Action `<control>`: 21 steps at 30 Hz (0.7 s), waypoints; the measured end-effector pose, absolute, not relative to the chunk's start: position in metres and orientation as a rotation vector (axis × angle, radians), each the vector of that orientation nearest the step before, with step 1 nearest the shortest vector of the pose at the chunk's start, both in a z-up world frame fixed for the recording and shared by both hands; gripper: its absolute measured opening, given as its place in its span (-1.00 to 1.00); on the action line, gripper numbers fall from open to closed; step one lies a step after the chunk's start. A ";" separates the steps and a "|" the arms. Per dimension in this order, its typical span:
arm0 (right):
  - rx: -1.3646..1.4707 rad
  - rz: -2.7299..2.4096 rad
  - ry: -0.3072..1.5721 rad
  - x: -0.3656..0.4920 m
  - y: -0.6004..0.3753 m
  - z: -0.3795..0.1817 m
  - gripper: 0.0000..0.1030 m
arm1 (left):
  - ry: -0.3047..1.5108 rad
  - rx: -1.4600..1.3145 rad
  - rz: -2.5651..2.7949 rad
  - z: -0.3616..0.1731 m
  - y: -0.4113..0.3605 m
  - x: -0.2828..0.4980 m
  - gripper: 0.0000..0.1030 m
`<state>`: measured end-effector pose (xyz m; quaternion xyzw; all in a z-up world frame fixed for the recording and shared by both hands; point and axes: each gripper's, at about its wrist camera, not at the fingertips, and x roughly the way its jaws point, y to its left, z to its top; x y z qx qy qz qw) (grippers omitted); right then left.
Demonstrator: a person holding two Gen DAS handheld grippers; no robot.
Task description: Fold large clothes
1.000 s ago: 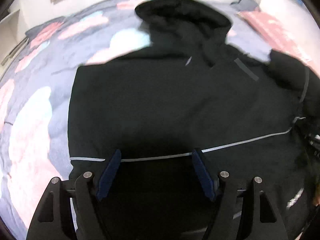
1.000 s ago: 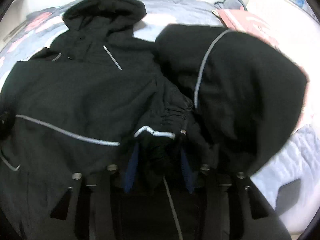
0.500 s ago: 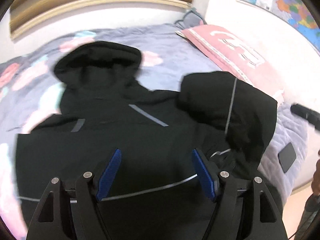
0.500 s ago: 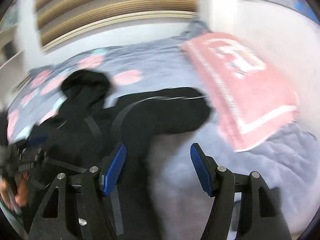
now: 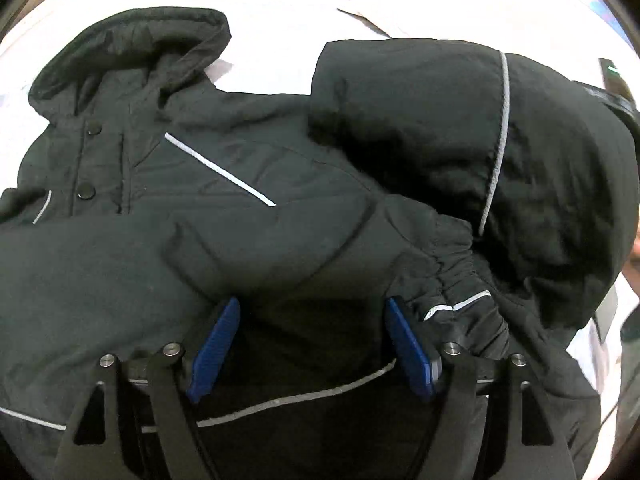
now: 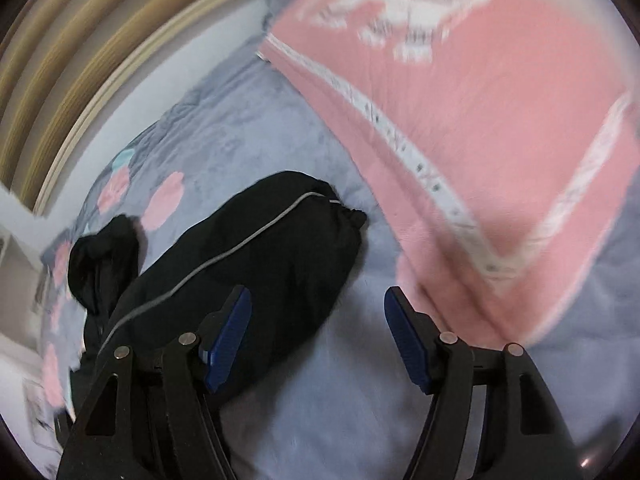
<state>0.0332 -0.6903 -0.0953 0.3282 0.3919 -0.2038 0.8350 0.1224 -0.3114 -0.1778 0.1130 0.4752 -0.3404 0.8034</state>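
Observation:
A black hooded jacket (image 5: 224,216) with thin grey reflective stripes lies face up on the bed, its hood (image 5: 132,52) at the far left. One sleeve lies folded across the chest, its gathered cuff (image 5: 452,280) just right of my left gripper (image 5: 312,336). That gripper is open and hovers low over the jacket's middle. The other sleeve (image 5: 500,148) bulges at the right. My right gripper (image 6: 316,336) is open and empty, above the bedspread beside that sleeve (image 6: 256,256).
A pink towel or blanket (image 6: 480,128) lies on the grey-blue flowered bedspread (image 6: 248,120) to the right of the jacket. A wooden headboard (image 6: 80,52) runs along the far left. A dark flat object (image 5: 606,312) lies at the bed's right edge.
My right gripper let go of the sleeve cuff, opened, lifted and swung right toward the pink blanket. My left gripper moved right and down over the jacket, close to the folded sleeve.

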 end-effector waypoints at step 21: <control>0.560 -0.429 0.605 -0.038 -0.718 -0.018 -0.69 | 0.811 0.213 -0.958 -0.078 -0.363 0.066 0.22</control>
